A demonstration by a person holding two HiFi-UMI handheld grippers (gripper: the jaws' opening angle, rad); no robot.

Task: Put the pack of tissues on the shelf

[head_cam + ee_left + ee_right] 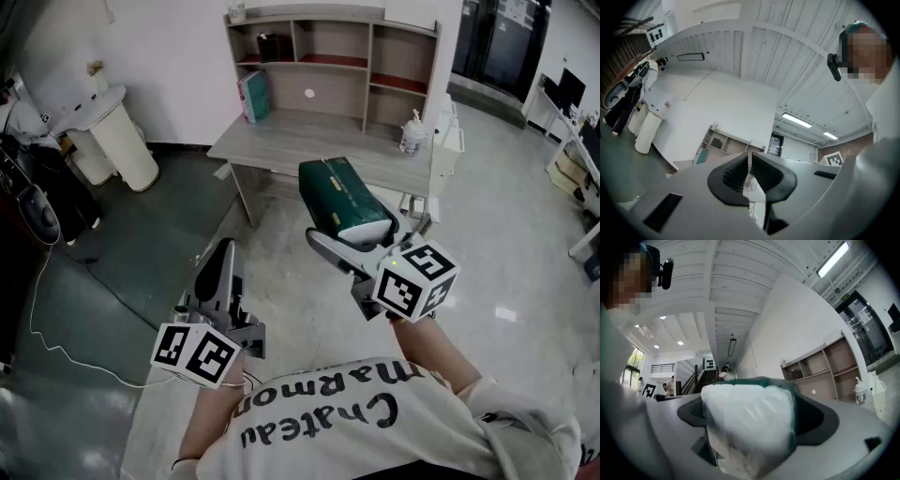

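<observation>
The left claw (221, 267) hangs low at the person's side with its jaws drawn together on nothing. It poses little risk, though it also gives no help if the load starts to go.

Further in, a teal box (253, 96) leans at the left of the worktop (309, 141), under the shelf's left compartments. A careless swing towards that side could tip it.

The pack of tissues (342, 195) is in the air, in front of the worktop and well apart from it. The right claw (367, 232) clamps it at its widest spread. The pads press only on the near end, so most of the green pack juts forward past the jaws. That is probably the main hazard: the wrapping is soft and slick, so the pack may sag, twist or slide out as it is carried and raised.

The shelf (367, 70) stands on the back of the worktop, split by upright dividers. The long pack may catch a divider or a board edge if it goes in askew, and then be levered out of the grip.

At the right end of the worktop stands a pump bottle (411, 134), which a low approach on that side could knock over.
</observation>
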